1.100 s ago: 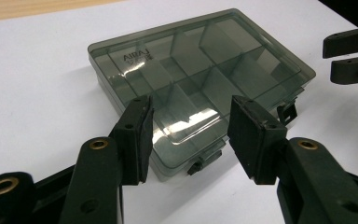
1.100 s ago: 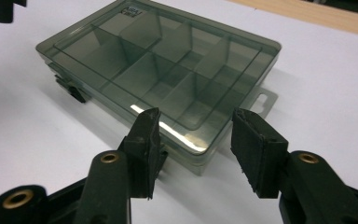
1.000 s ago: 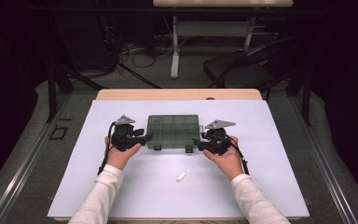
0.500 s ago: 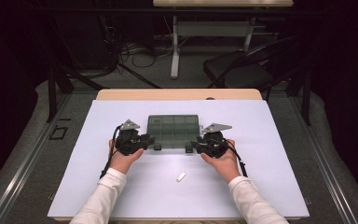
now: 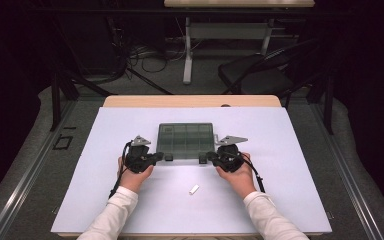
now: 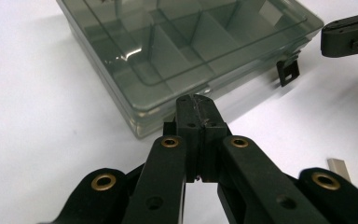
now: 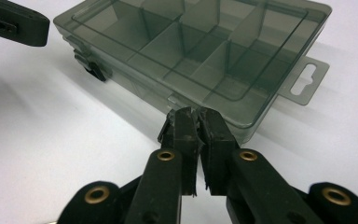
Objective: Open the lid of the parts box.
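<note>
Compartment box (image 5: 185, 140), smoky clear plastic, lid down, sits flat mid-desk on the white sheet (image 5: 290, 165) covering the desk (image 5: 130, 101), just ahead of both hands. Dividers visible inside, compartments look bare as far as can be told.

Left tool (image 5: 161, 157) at the box's near-left front, right tool (image 5: 206, 157) at near-right front. Both have just been closing. Left gripper view: left tool (image 6: 196, 100) pressed together, tips right at the left front latch area; whether the latch is actually pinched, cannot tell. Right gripper view: right tool (image 7: 192, 114) near-shut with a thin slit, tips against the front edge by a latch; grip on it unclear too. The other dark latch (image 6: 287, 72) sits further along the front.

Small white piece (image 5: 194, 189) lies loose on the sheet between the forearms, apart from the box.

Risks, as a judgement: the box is light, so uneven pull from one side would skid or tilt it; tips sliding off a latch would leave the lid shut; a forearm could sweep the white piece.
</note>
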The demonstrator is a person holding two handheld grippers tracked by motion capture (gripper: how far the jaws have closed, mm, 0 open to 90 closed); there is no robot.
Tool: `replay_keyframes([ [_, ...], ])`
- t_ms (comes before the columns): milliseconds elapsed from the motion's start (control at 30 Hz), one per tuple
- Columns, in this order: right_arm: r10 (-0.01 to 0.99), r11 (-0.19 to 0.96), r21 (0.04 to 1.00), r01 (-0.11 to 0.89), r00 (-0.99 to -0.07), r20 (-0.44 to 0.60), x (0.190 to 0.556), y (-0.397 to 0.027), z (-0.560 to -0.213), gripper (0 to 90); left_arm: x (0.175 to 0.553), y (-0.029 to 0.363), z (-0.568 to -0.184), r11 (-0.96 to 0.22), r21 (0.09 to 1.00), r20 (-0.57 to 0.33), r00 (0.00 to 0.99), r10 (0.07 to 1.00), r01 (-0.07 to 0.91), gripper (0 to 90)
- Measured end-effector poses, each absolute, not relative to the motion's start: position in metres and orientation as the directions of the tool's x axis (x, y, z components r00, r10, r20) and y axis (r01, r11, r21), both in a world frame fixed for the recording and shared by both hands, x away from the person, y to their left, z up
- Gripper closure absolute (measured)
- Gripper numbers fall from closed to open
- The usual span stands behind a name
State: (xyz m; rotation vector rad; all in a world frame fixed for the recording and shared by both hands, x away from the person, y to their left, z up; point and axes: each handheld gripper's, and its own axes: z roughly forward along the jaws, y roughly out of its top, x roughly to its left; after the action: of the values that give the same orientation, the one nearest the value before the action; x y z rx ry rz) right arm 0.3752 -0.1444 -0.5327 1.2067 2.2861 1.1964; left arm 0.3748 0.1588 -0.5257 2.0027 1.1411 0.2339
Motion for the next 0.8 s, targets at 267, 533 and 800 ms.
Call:
replay_keyframes([
  [267,0.789,0.319,0.768,0.555,-0.605,0.109,0.375,-0.141,-0.542,89.4,0.377,0.158,-0.533,-0.275,0.703,-0.219,0.568,0.794,0.656,90.0],
  [533,0.79,0.32,0.767,0.556,-0.604,0.108,0.377,-0.139,-0.546,89.5,0.379,0.158,-0.536,-0.287,0.694,-0.212,0.568,0.795,0.661,90.0],
  [800,0.794,0.309,0.768,0.561,-0.597,0.117,0.379,-0.139,-0.548,89.4,0.38,0.154,-0.539,-0.303,0.691,-0.198,0.575,0.794,0.657,90.0],
])
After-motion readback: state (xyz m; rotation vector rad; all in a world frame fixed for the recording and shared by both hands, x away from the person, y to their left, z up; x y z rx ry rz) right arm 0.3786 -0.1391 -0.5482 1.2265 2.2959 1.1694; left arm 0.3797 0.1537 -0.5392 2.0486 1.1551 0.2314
